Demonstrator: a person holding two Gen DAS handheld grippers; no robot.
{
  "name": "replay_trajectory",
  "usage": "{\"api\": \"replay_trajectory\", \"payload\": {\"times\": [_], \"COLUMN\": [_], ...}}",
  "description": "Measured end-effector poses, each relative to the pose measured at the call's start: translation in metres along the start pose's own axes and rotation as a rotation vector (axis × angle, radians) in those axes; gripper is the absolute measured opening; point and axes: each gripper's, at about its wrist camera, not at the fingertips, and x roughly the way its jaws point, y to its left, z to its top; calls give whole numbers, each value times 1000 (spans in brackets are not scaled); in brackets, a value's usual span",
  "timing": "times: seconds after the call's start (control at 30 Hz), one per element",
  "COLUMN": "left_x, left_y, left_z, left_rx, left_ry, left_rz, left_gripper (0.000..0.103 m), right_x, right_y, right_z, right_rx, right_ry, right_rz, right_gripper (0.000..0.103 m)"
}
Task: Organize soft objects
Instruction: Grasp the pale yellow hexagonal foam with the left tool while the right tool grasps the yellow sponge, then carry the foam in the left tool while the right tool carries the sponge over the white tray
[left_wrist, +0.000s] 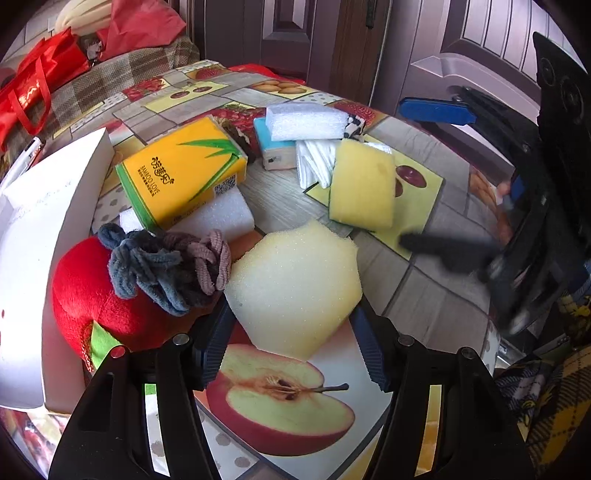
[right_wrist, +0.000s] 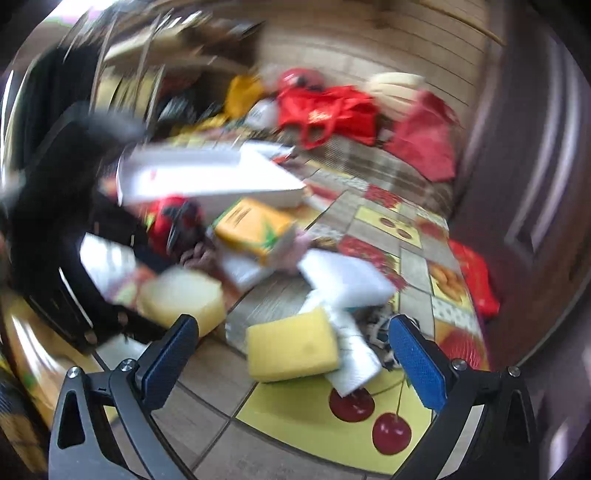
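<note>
Nearest, the left claw (left_wrist: 291, 347) was clamped on a pale yellow hexagonal sponge (left_wrist: 295, 284), its blue pads pressing both lower flanks, so this item was in hand but judged not yet stowed. Just left of it, a red plush apple (left_wrist: 88, 295) carried a bundle of grey and pink hair ties (left_wrist: 170, 266), lying against a white box (left_wrist: 48, 206) at the desk (left_wrist: 424, 291) edge; the box's contents could not be seen. Beyond lay a yellow tissue pack (left_wrist: 184, 173) printed "BAMBOO LOVE" beside Chinese characters too distorted to read, resting on a white foam block (left_wrist: 221, 214). Farther right sat a yellow rectangular sponge (left_wrist: 362, 184), white folded tissues (left_wrist: 314, 166), a blue-topped pack (left_wrist: 273, 147) and a second white foam block (left_wrist: 306, 120). The right claw (right_wrist: 295, 362) stood wide and empty above the rectangular sponge; its view was blurred. Sorting appeared early: nearly all soft items remained loose on the desk.
</note>
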Motion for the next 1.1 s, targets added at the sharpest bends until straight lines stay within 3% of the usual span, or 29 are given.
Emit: {"api": "replay_trajectory", "payload": {"times": [0.13, 0.23, 0.3, 0.33, 0.37, 0.5, 0.73, 0.87, 0.97, 1.07, 1.1], "left_x": [3, 4, 6, 6, 6, -3, -41, -73, -97, -100, -101], "left_y": [3, 2, -1, -1, -3, -10, -15, 3, 36, 60, 65], "left_z": [-1, -1, 0, 0, 0, -4, -11, -17, -27, -38, -42], "left_rx": [-15, -3, 17, 22, 30, 71, 97, 10, -148, -241, -266], "left_ry": [16, 21, 23, 22, 21, -18, -203, -397, -530, -557, -549], "left_rz": [4, 15, 28, 28, 22, 16, 24, 119, 271, 406, 416], "left_gripper": [62, 63, 64, 64, 63, 55, 55, 55, 55, 55, 55], "right_x": [27, 34, 32, 31, 32, 27, -12, -28, -28, -21, -18], "right_y": [14, 16, 12, 12, 11, 1, -25, -38, -44, -37, -34], "right_z": [-8, -11, -11, -11, -12, -13, -5, 7, 17, 20, 21], "right_rx": [-122, -120, -110, -104, -93, -20, 179, 318, 439, 508, 517], "right_ry": [104, 149, 140, 139, 145, 140, -43, -181, -268, -303, -305], "right_rz": [-64, -61, -50, -41, -31, 16, 20, 12, 27, 26, 21], "right_gripper": [102, 101, 95, 82, 54, 55, 55, 55, 55, 55, 55]}}
